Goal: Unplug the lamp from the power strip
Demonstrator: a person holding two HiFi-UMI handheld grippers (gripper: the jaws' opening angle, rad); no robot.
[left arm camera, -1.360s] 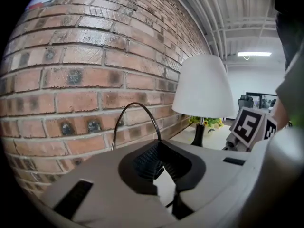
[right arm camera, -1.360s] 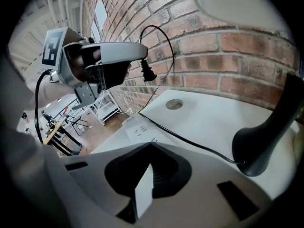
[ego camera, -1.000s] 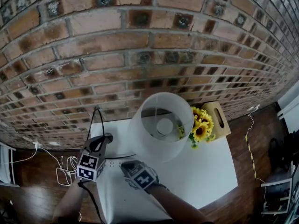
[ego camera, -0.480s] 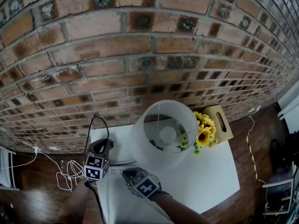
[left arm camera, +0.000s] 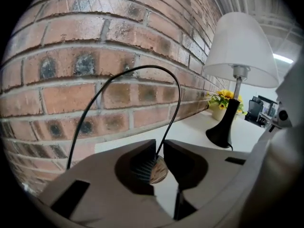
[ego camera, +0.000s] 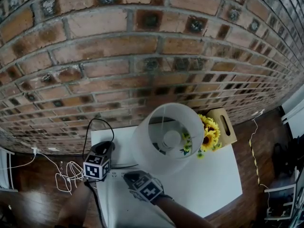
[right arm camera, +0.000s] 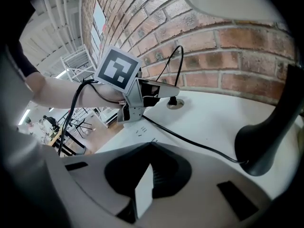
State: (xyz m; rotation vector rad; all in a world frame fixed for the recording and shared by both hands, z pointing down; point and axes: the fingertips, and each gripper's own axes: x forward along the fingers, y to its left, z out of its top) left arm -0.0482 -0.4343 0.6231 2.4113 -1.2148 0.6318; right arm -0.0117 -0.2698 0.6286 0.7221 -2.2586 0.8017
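Observation:
The lamp (ego camera: 166, 136) with a white shade stands on the white table (ego camera: 209, 179); its black base (left arm camera: 222, 131) (right arm camera: 270, 148) shows in both gripper views. Its black cord (right arm camera: 190, 140) runs across the table. The white power strip (ego camera: 116, 173) (right arm camera: 137, 131) lies between the grippers. My left gripper (ego camera: 109, 146) (left arm camera: 159, 144) (right arm camera: 174, 93) hangs low over the table's left end. Its jaws have just been opening, and the black plug (left arm camera: 156, 171) (right arm camera: 174, 100) sits loosely between them with its cord arching upward. My right gripper (ego camera: 128, 175) (right arm camera: 149, 145) is shut, tips at the strip.
The brick wall (ego camera: 142, 56) runs right behind the table. Sunflowers (ego camera: 208, 134) and a wooden box (ego camera: 222, 122) stand at the back right beside the lamp. White cables (ego camera: 66, 175) lie on the wooden floor off the table's left edge.
My left gripper has sunk toward the table with the plug and rolled a little. My right gripper has stayed in place.

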